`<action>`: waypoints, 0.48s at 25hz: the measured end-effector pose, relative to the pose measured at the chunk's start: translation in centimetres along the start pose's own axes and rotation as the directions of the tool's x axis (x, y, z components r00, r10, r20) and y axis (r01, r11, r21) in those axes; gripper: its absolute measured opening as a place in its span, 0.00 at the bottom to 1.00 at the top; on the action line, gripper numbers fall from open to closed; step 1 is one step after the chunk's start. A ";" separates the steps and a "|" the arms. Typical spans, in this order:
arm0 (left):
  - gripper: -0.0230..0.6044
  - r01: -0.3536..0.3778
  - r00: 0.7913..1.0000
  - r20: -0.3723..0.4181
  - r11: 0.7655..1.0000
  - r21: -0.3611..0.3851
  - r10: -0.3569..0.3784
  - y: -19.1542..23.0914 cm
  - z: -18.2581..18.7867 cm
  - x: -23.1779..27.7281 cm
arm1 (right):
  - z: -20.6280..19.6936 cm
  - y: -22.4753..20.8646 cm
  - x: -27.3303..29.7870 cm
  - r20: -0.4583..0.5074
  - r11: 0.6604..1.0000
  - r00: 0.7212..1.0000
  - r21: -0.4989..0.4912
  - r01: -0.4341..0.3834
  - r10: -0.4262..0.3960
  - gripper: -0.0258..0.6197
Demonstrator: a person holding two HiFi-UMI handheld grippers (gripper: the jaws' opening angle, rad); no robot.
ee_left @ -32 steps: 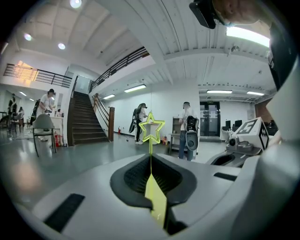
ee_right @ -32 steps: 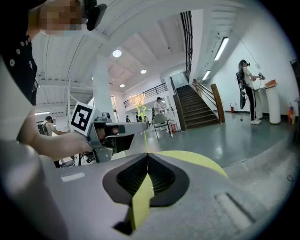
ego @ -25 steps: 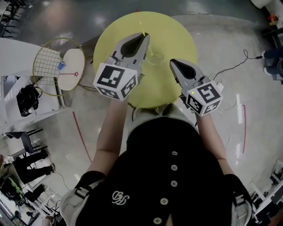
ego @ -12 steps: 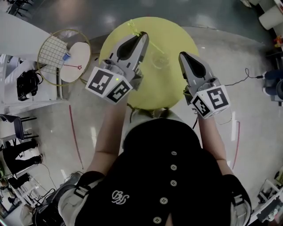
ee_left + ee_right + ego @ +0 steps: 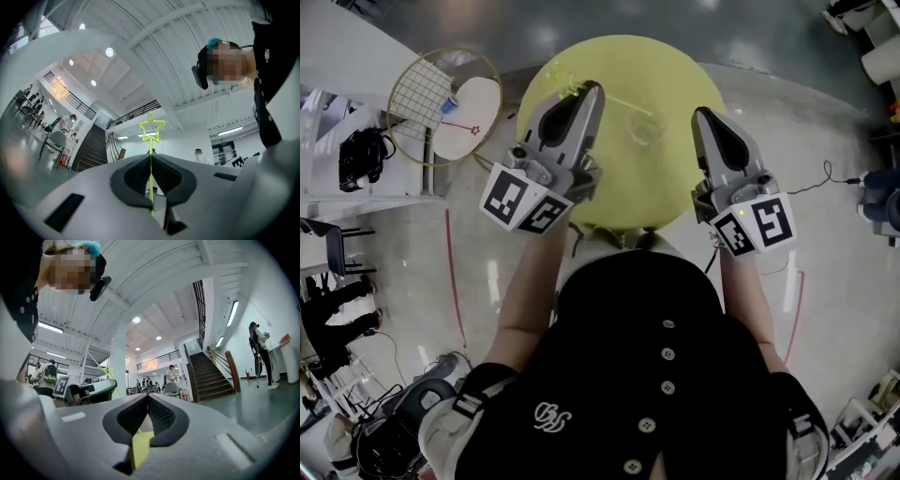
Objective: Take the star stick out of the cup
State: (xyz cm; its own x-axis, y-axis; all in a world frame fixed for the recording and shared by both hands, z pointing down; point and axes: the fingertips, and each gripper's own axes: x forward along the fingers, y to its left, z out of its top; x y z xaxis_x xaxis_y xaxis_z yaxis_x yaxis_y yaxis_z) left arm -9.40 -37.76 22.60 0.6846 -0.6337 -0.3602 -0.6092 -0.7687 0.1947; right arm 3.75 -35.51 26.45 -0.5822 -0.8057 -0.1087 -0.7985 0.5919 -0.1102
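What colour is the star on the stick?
The star stick is bright yellow-green, clearest in the left gripper view.

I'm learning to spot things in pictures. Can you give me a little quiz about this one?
1. True or false: the left gripper is shut on the star stick.
2. What colour is the round table? A red, B yellow, C blue.
3. Fill in: the right gripper has its jaws ____, with nothing between them.
Key: 1 true; 2 B; 3 shut.
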 end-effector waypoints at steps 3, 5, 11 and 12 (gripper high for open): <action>0.06 -0.015 1.000 0.007 1.000 -0.006 0.015 -0.5 -0.2 -0.5 | -0.2 0.0 -0.3 -0.003 1.000 1.000 0.015 -0.006 0.006 0.04; 0.06 -0.012 1.000 0.003 1.000 -0.006 0.012 -0.9 -0.5 -0.8 | -0.5 0.1 -0.5 -0.007 1.000 1.000 0.026 -0.009 0.010 0.04; 0.06 -0.035 0.999 -0.033 0.998 -0.044 0.034 -1.0 -2.1 -2.1 | -1.5 0.7 -0.4 -0.031 0.999 0.999 0.033 -0.036 0.037 0.05; 0.06 -0.039 0.999 -0.038 0.998 -0.052 0.037 -1.1 -2.4 -2.3 | -1.7 0.8 -0.5 -0.037 0.999 0.999 0.036 -0.039 0.040 0.04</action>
State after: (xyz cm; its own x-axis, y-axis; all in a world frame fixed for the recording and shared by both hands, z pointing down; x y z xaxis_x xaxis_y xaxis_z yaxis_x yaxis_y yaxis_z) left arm -9.34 -35.69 25.35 0.6764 -0.6646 -0.3176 -0.6138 -0.7469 0.2557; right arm 3.10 -34.70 28.09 -0.6191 -0.7816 -0.0763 -0.7692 0.6231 -0.1414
